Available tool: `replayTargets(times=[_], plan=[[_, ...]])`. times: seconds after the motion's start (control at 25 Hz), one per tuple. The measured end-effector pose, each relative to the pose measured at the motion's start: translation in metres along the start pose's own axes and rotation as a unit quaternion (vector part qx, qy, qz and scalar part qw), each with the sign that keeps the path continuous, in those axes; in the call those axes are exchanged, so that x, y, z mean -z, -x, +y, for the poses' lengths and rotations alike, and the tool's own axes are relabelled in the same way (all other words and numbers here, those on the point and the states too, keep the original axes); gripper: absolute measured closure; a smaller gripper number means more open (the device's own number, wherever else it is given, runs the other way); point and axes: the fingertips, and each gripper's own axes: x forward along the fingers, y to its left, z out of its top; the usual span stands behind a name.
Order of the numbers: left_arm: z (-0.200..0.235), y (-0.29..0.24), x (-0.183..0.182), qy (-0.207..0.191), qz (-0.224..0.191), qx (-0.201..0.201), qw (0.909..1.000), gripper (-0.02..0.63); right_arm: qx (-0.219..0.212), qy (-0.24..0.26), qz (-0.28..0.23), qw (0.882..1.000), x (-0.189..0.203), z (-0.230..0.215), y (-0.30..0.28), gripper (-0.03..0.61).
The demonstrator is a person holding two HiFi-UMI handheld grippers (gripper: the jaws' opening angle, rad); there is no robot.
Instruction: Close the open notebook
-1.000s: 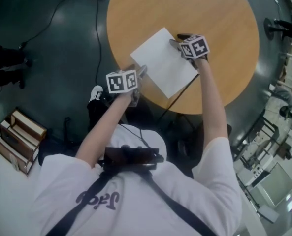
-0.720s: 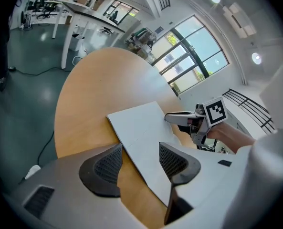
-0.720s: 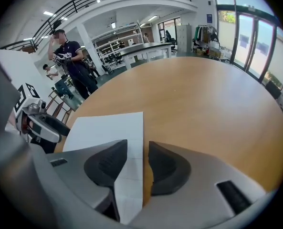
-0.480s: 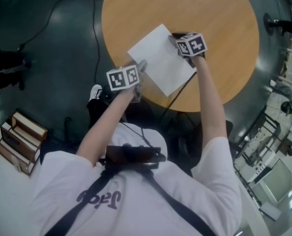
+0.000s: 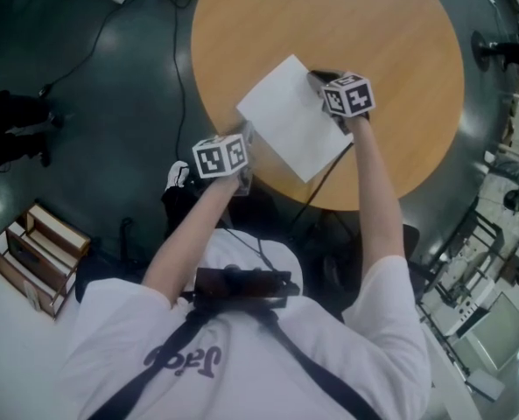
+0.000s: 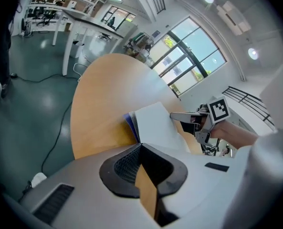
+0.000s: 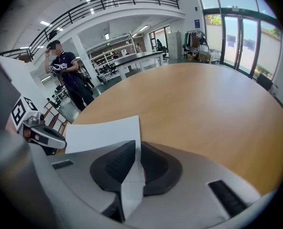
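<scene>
The left gripper [image 5: 247, 135] sits at the 8 o'clock edge of the open, blue-covered notebook with white pages [image 5: 290, 116]. Its tongs are pressed together, probably to anchor that side. A tan sliver shows between the pads; I cannot tell whether it is a held leaf or the tabletop. The notebook lies near 7 o'clock on the round wooden table [image 5: 373, 24]. At its 1 o'clock corner the right gripper [image 5: 319, 79] has just been closing and pinches a white page [image 7: 103, 135], likely to swing it over. Only square markers show; the white shirt's [image 5: 241, 357] print is unreadable.
</scene>
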Motion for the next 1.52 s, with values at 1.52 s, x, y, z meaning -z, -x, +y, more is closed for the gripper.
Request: replayTargets(times=[1.52], plan=[[-0.056, 0.034, -0.007, -0.294, -0.079, 0.029, 0.9521, 0.604, 0.116, -0.126, -0.203, 0.964, 0.005, -0.004, 0.085, 0.491]])
